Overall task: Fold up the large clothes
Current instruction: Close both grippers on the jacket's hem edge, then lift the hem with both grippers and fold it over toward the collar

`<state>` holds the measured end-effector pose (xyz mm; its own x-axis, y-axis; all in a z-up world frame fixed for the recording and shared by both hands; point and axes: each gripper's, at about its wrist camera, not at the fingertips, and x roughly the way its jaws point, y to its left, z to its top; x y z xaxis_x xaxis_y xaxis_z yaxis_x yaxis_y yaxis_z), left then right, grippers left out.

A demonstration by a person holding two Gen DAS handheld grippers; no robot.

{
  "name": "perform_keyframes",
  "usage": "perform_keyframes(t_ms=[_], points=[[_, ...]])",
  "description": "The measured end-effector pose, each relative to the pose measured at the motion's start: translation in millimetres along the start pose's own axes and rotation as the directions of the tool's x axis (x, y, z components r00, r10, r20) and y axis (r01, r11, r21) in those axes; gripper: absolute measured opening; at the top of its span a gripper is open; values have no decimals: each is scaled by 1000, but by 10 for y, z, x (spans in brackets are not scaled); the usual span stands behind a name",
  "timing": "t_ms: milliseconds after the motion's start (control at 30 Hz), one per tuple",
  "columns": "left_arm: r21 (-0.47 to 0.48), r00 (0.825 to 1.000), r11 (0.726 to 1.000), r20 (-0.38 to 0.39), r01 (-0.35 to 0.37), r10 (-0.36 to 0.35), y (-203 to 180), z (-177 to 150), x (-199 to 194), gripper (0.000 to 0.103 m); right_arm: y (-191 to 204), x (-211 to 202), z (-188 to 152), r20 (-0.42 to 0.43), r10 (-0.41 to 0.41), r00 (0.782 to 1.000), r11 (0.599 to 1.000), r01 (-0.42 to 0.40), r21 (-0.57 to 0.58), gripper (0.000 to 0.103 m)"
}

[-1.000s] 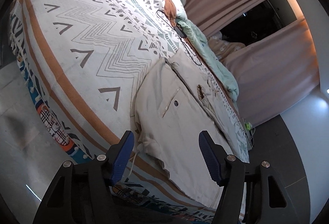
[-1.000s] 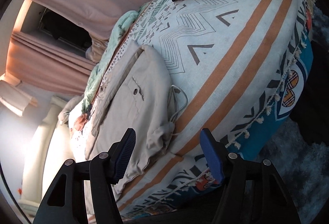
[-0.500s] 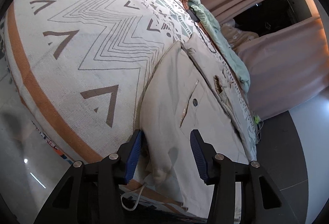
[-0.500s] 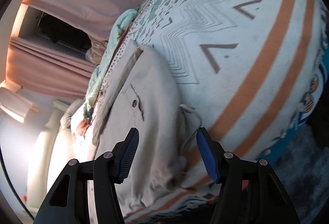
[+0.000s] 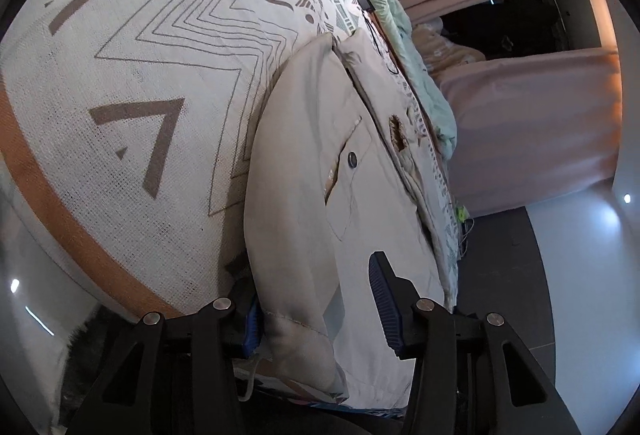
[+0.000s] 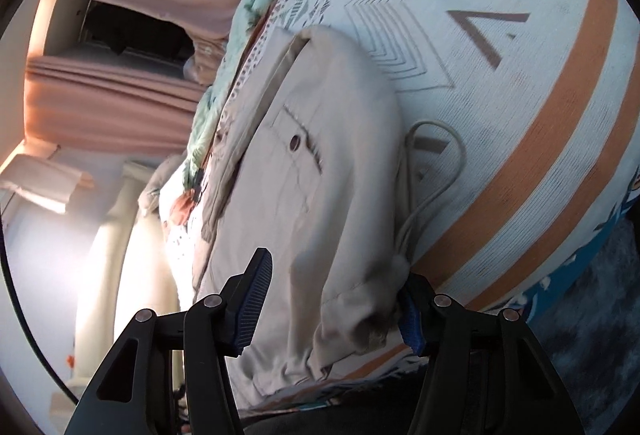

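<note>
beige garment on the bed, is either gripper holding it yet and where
Not clamped yet: the left gripper and right gripper each straddle the beige garment near hem, jaws open.

Bed (image 5: 120,83) under white zigzag-print spread with orange stripes; beige garment (image 5: 304,195) flat on it, mint blanket (image 5: 420,83) along far edge

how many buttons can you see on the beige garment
1. A single dark button sits by the pocket opening on the beige garment, seen from the other side in the right wrist view. Others may be hidden under folds or on the underside.
</note>
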<state>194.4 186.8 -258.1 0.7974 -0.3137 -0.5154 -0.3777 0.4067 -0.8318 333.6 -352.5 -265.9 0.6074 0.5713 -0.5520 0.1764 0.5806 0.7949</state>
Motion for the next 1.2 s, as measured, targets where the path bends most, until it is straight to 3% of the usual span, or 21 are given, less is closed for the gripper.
perform_keyframes(t_ms=[267,367,433,467,500,600,800,1200], points=[[10,999,1000,39,-18,18,-42,21,70,49,25,87,49,38,-12,999,1000,12,0,55],[18,998,999,43,-47,46,-95,83,139,43,47,134,98,52,-25,998,1000,25,-1,53],[14,996,997,45,-76,76,-107,122,187,33,48,144,130,59,-30,998,1000,30,3,48],[5,994,995,45,-97,97,-87,134,201,21,49,155,138,61,-35,998,999,35,9,39],[-11,993,994,42,-110,111,-60,139,204,15,44,168,141,61,-44,997,999,42,20,28],[-44,994,994,52,-98,100,-6,113,144,10,25,151,127,61,-33,998,999,30,44,17],[-52,993,996,87,-73,77,-13,27,-84,5,194,-160,54,127,-31,991,999,31,-5,15],[-36,991,999,131,-1,6,-152,-204,-702,5,424,-774,-249,155,5,988,999,0,-32,15]])
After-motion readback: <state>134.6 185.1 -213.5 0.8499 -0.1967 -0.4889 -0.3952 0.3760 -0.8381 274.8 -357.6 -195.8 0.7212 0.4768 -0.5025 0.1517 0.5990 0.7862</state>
